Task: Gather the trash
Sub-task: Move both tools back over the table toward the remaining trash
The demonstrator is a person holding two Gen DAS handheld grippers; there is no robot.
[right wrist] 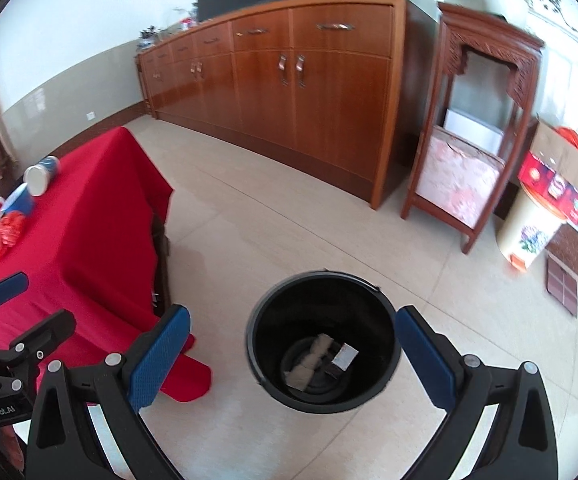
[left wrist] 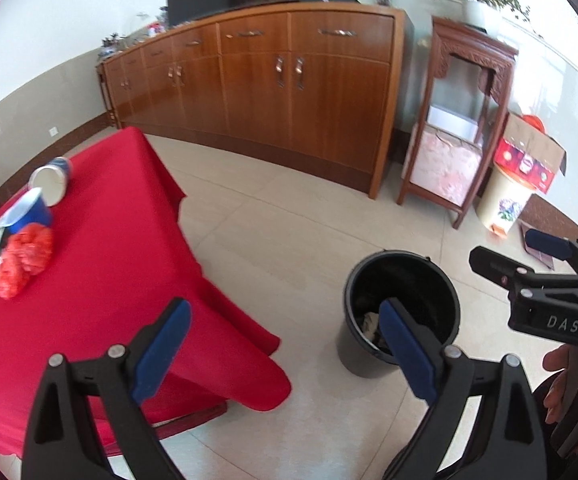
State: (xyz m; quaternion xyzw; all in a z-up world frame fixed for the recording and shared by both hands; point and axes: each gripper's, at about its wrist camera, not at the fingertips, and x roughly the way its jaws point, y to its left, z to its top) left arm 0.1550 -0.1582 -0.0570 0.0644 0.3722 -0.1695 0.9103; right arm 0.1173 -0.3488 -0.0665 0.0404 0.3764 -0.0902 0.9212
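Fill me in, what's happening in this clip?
A person with two handheld grippers is collecting trash. Both the left gripper and the right gripper are open and empty. The right one hangs over the black bin on the floor, which already holds a couple of scraps. More trash waits on the red table: a tipped can, a blue cup and a red bag.
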